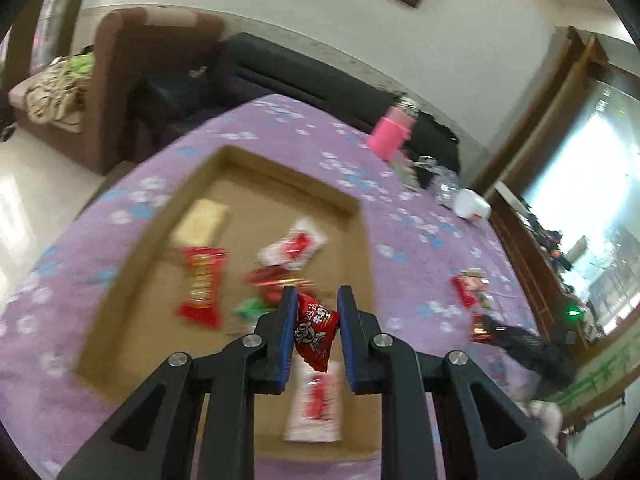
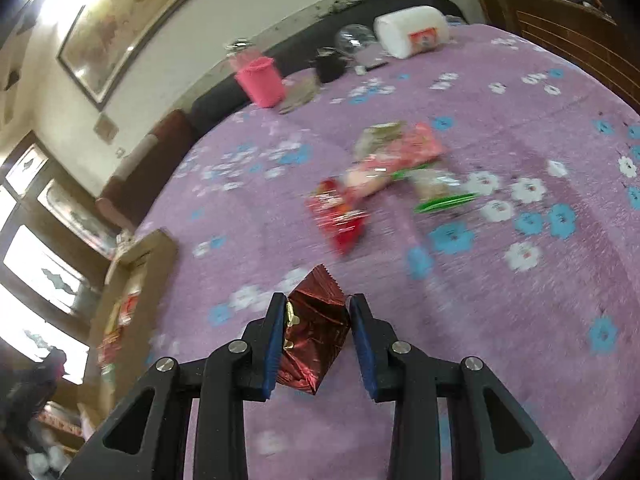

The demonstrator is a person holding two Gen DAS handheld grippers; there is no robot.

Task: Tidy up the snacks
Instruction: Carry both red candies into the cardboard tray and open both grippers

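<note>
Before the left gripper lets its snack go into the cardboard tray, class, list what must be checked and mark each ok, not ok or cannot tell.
1. Left gripper holds the red cartoon-face packet: ok.
2. Packet over the cardboard tray: ok.
3. Bare tray floor directly below: cannot tell, blurred.
4. Right gripper holds the dark red foil packet: ok.
5. Loose snacks left on the purple floral cloth: not ok.

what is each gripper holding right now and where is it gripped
Left gripper: small red cartoon-face packet, pinched at its upper end. Right gripper: crumpled dark red foil packet, pinched across its sides.
</note>
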